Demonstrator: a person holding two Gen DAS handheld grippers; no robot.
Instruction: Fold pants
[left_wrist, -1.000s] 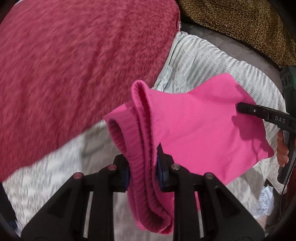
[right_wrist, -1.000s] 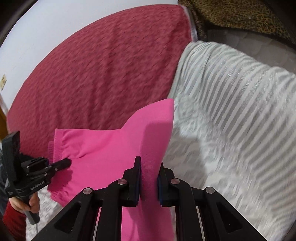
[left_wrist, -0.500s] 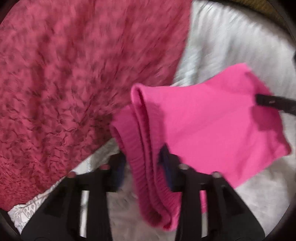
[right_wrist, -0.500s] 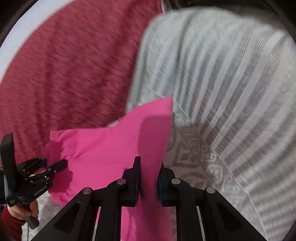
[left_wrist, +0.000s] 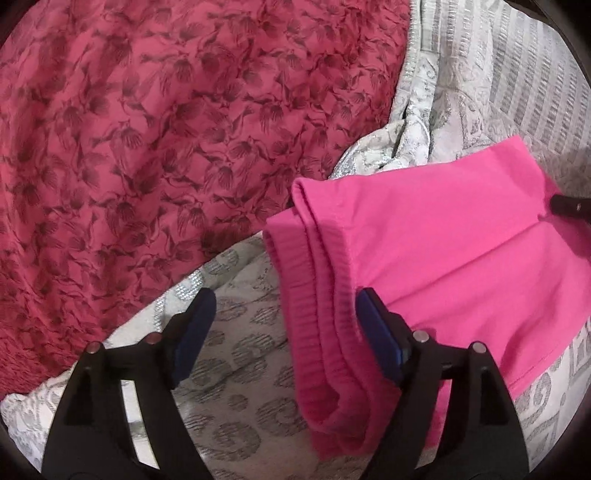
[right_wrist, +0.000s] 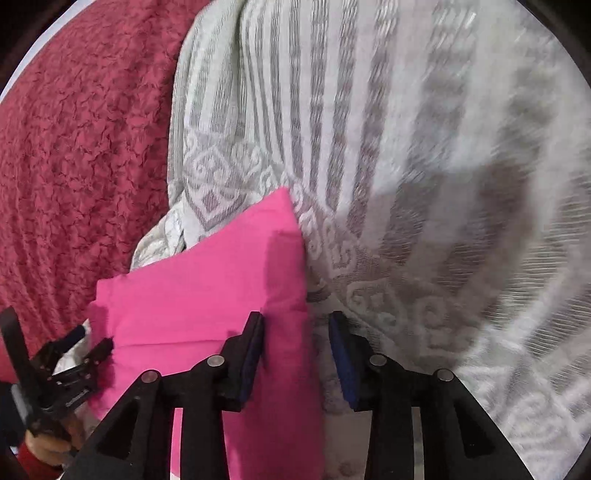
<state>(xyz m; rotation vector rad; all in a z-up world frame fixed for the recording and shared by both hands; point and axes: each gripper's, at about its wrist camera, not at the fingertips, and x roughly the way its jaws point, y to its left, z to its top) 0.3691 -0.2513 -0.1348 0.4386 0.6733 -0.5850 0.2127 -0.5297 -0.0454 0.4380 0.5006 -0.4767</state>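
Folded bright pink pants (left_wrist: 443, 251) lie flat, ribbed waistband doubled over.

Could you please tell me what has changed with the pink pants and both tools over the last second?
Both tools let go: the left tool and right tool were clamped on the pink pants and now stand open. The pants came down from mid-air onto the grey patterned bedspread. The pants remain folded, and the red blanket is unchanged.
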